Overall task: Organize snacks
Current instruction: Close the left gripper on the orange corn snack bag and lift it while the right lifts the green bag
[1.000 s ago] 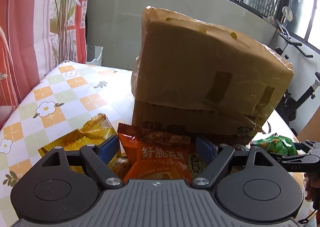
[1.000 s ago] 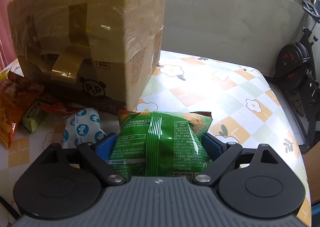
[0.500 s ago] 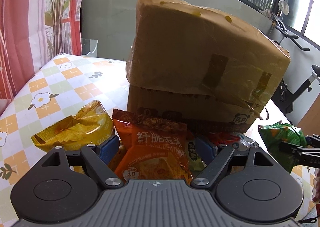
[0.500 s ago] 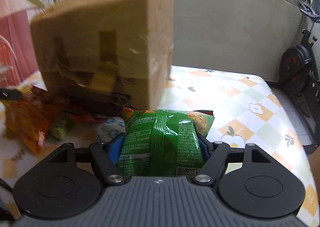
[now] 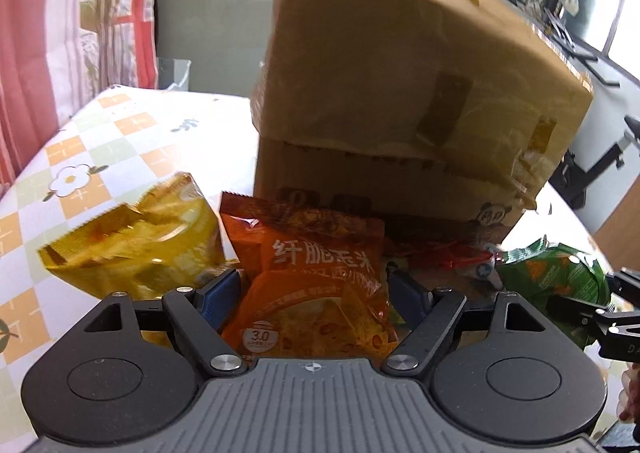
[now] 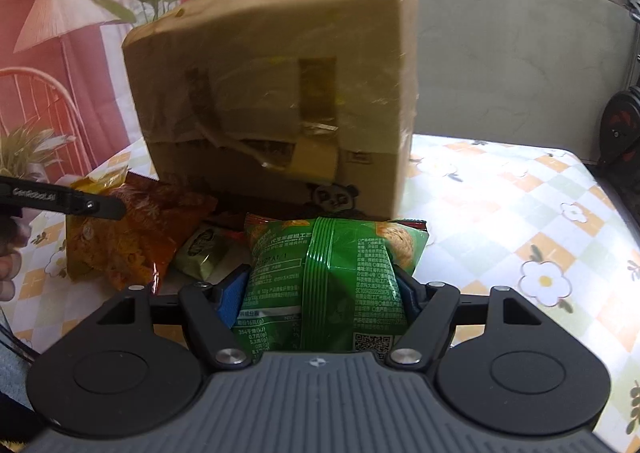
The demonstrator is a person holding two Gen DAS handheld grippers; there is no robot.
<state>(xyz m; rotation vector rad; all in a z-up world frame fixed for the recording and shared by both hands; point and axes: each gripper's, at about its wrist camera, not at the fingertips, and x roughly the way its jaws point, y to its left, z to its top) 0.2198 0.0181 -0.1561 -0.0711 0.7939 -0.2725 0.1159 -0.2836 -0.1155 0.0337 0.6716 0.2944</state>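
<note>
My left gripper (image 5: 316, 293) is shut on an orange snack bag (image 5: 308, 281) and holds it above the table. My right gripper (image 6: 320, 289) is shut on a green snack bag (image 6: 332, 273), also lifted; that bag shows at the right of the left wrist view (image 5: 552, 273). A tall taped cardboard box (image 5: 400, 113) with a panda print stands just behind both bags, also in the right wrist view (image 6: 280, 113). A yellow snack bag (image 5: 136, 249) lies left of the orange one. The orange bag (image 6: 132, 237) shows at the left of the right wrist view.
A small green sweet packet (image 6: 200, 253) and a red wrapper (image 5: 440, 253) lie at the box's foot. The table has a checked flower cloth (image 6: 520, 213). An exercise bike (image 6: 624, 125) stands beyond the right edge. A curtain (image 5: 32, 53) and a plant (image 5: 108, 5) stand at the left.
Both grippers have risen and pulled back from the box with their bags. The right gripper closed tighter on the green bag and swung left, bringing the box to centre.
</note>
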